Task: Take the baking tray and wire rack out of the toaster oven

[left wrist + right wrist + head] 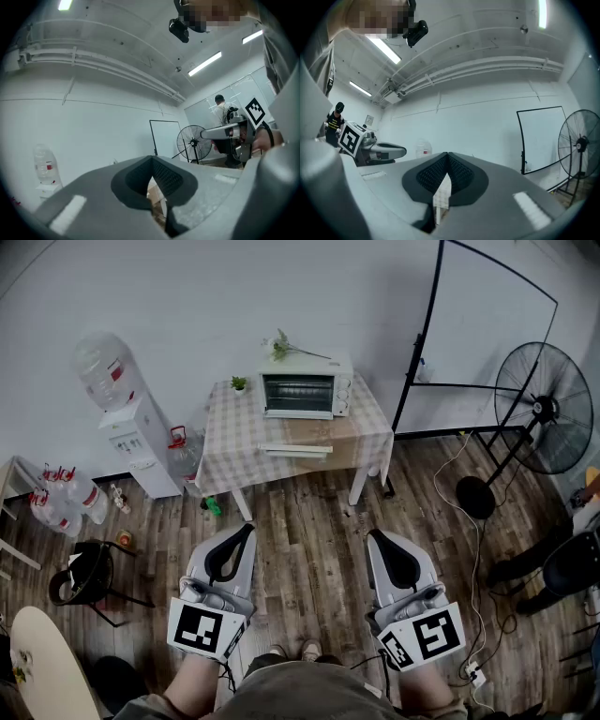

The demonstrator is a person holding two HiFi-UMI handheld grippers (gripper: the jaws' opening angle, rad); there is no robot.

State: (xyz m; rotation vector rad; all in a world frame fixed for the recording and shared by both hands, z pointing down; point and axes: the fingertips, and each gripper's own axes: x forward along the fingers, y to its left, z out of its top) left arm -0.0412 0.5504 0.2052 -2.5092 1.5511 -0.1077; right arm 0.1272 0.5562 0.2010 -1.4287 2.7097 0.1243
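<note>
We hold both tools low over the wood floor (309, 521), well apart from the table (230, 446). The left gripper (247, 529) is clenched with nothing in it, and so is the right gripper (373, 534). The toaster oven (302, 390) sits at the back of the checked tablecloth; its contents are too small to tell. The water bottle (105, 367) has a red label we can't read.
</note>
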